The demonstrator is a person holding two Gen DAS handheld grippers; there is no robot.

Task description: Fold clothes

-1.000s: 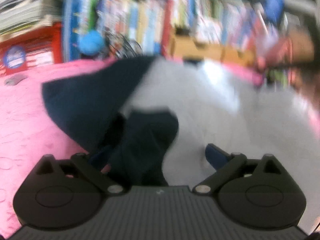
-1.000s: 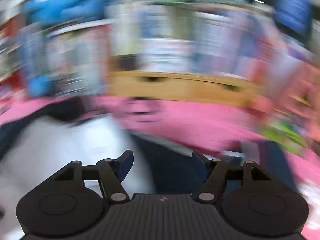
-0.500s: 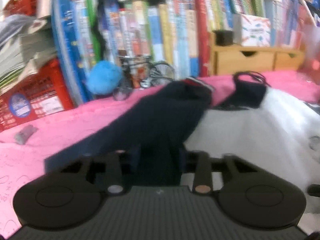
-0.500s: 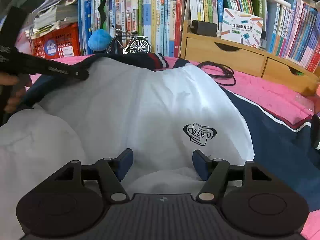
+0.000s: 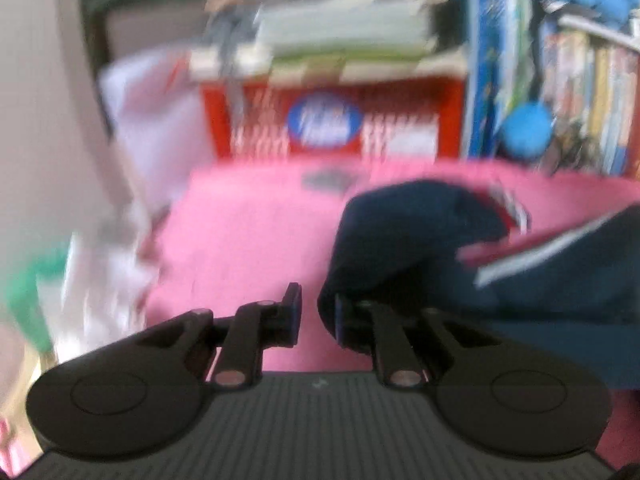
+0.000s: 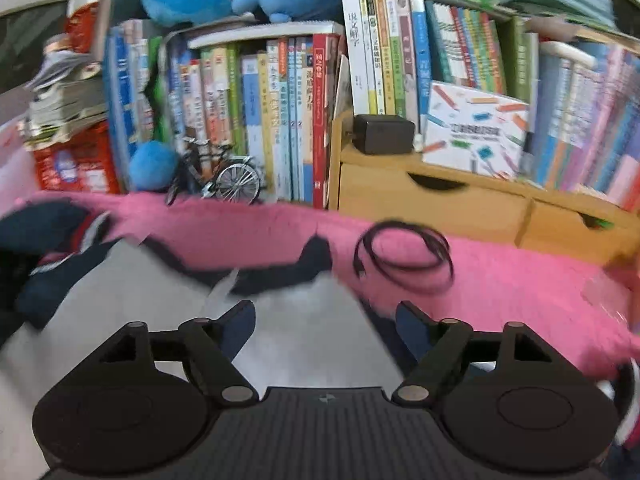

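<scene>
Left gripper (image 5: 316, 316): our jaws have just been closing, now nearly together on bare pink cover (image 5: 248, 232), navy sleeve (image 5: 408, 240) just beside | right gripper (image 6: 325, 326): released, widening over the white jacket body (image 6: 312, 344) | step: between folds; next we regrasp an edge | only right view shows cable coil (image 6: 404, 256), bookshelf (image 6: 280, 120)

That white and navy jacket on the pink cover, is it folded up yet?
Not yet. The jacket lies mostly spread out, its white panel flat, with only a navy sleeve bunched loosely at one side.
</scene>
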